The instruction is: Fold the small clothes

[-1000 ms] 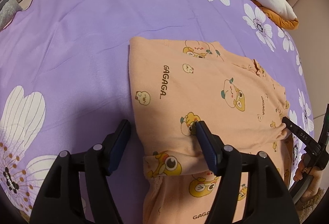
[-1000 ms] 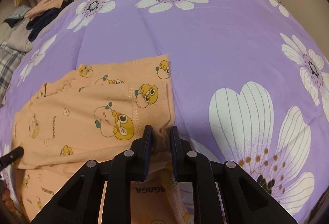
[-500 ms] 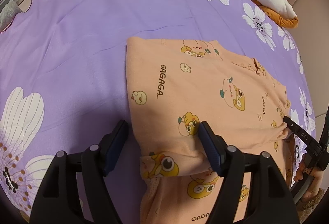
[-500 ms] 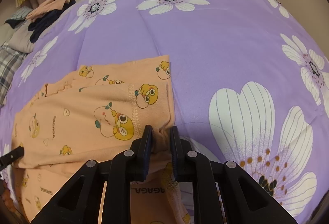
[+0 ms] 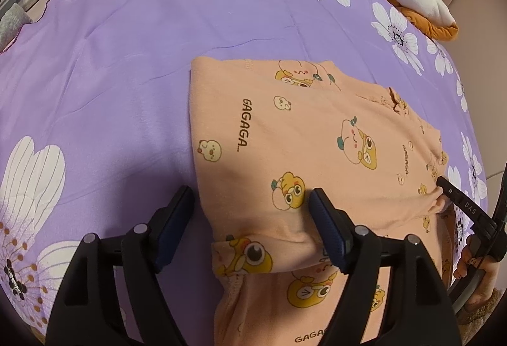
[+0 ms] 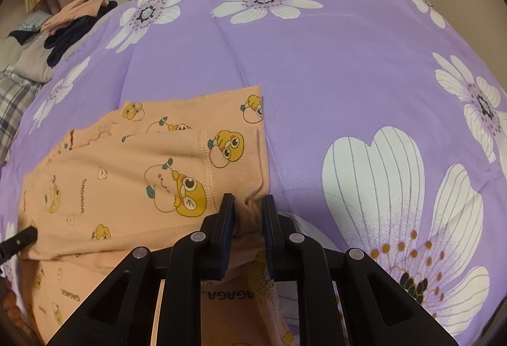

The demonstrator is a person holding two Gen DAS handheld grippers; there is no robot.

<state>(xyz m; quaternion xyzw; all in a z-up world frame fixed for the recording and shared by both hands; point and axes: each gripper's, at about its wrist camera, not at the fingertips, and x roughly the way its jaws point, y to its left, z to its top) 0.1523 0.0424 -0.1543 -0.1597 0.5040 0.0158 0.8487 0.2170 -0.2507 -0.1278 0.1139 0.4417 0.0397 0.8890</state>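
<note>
A fold is just laid in the peach cartoon-print garment [image 5: 317, 140] on the purple floral bedspread [image 5: 126, 44]. The left gripper [image 5: 250, 203] is opening, its pads clear of the folded edge; the right gripper [image 6: 248, 212] is clamped on the opposite corner. Next, I judge, the right must let go too.

Soft matt peach cloth with sewn seams on the top [image 5: 317, 136]. Smooth, faintly shiny purple cloth over the bed [image 5: 126, 60]. Matt black plastic tongs [image 6: 248, 212], blue ribbed pads [image 5: 326, 219].

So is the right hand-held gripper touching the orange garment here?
Touching. In the right wrist view the right hand-held gripper has a bunched fold of the orange garment pinched between its two fingers, with no gap.
</note>
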